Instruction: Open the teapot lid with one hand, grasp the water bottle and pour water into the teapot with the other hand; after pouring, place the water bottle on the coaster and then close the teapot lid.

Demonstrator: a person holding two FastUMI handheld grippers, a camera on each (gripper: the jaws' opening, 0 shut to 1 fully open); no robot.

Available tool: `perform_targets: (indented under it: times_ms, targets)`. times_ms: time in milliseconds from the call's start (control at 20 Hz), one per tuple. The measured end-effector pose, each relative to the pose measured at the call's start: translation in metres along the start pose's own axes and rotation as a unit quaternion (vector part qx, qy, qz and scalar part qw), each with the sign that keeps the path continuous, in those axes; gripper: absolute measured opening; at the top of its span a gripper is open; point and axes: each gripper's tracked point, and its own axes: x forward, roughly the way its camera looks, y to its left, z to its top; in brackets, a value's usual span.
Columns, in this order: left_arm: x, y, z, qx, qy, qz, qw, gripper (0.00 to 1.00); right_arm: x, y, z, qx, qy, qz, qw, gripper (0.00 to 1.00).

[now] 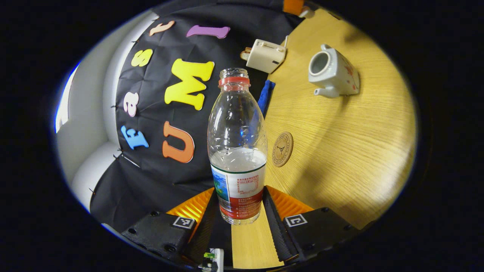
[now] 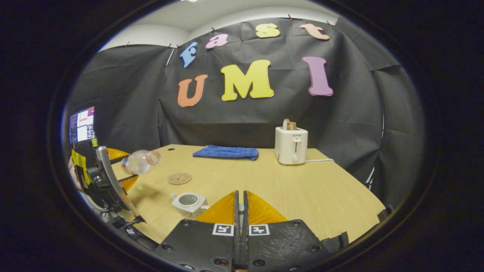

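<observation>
In the left gripper view the left gripper (image 1: 242, 211) clamps the water bottle (image 1: 237, 151), both fingers pressed against its labelled lower part. The bottle is clear ribbed plastic, uncapped, with a red ring under the open mouth, and water fills it only up to about the top of the label. It is held off the wooden tabletop (image 1: 340, 151), whose pale grained surface lies bare across most of the space between the bottle and the teapot (image 1: 332, 73). The teapot is white glazed ceramic, boxy with a short spout and a red pattern on its side; its round mouth is uncovered and I cannot tell what is inside. A round cork-coloured coaster (image 1: 282, 149) lies flat on the tabletop just beside the bottle, well apart from the teapot. Near the far edge stand a white toaster (image 1: 264, 55) and a folded blue cloth (image 1: 266, 96).

In the right gripper view the right gripper (image 2: 240, 215) has its fingers drawn together with only a thin slit between them; whether anything small is pinched there I cannot tell. Just left of its tips sits the teapot (image 2: 189, 202), lid off, near the tabletop's (image 2: 302, 189) near edge. The coaster (image 2: 179, 178) lies beyond it, toward the left edge. The water bottle (image 2: 140, 161) hangs tilted above that left side, mouth toward the middle, in the other gripper. The right half of the tabletop is open up to the toaster (image 2: 290, 145) and blue cloth (image 2: 226, 152) along the far edge
</observation>
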Motion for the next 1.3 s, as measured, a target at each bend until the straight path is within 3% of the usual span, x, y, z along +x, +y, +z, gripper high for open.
perform_targets:
  times_ms: [300,700,750,1050,1150,1300]
  targets:
    - [-0.003,0.005,0.016,0.077,-0.017,0.014,0.997,0.71,-0.002,-0.010,-0.008,-0.001,0.005,-0.001,1.000,0.00]
    - [-0.013,0.008,0.032,0.178,-0.044,0.044,0.982,0.75,-0.006,-0.020,-0.016,-0.002,0.010,-0.005,1.000,0.00]
    - [-0.013,0.008,0.033,0.188,-0.046,0.046,0.980,0.71,-0.007,-0.020,-0.016,-0.001,0.009,-0.005,1.000,0.00]
    - [-0.014,0.014,0.037,0.225,-0.044,0.046,0.972,0.71,-0.010,-0.025,-0.013,0.000,0.002,-0.007,1.000,0.00]
    - [-0.016,0.012,0.036,0.239,-0.045,0.047,0.969,0.75,-0.011,-0.027,-0.014,0.002,0.001,-0.008,1.000,0.00]
    - [-0.016,0.014,0.039,0.260,-0.045,0.049,0.963,0.71,-0.014,-0.029,-0.015,0.004,0.001,-0.008,1.000,0.00]
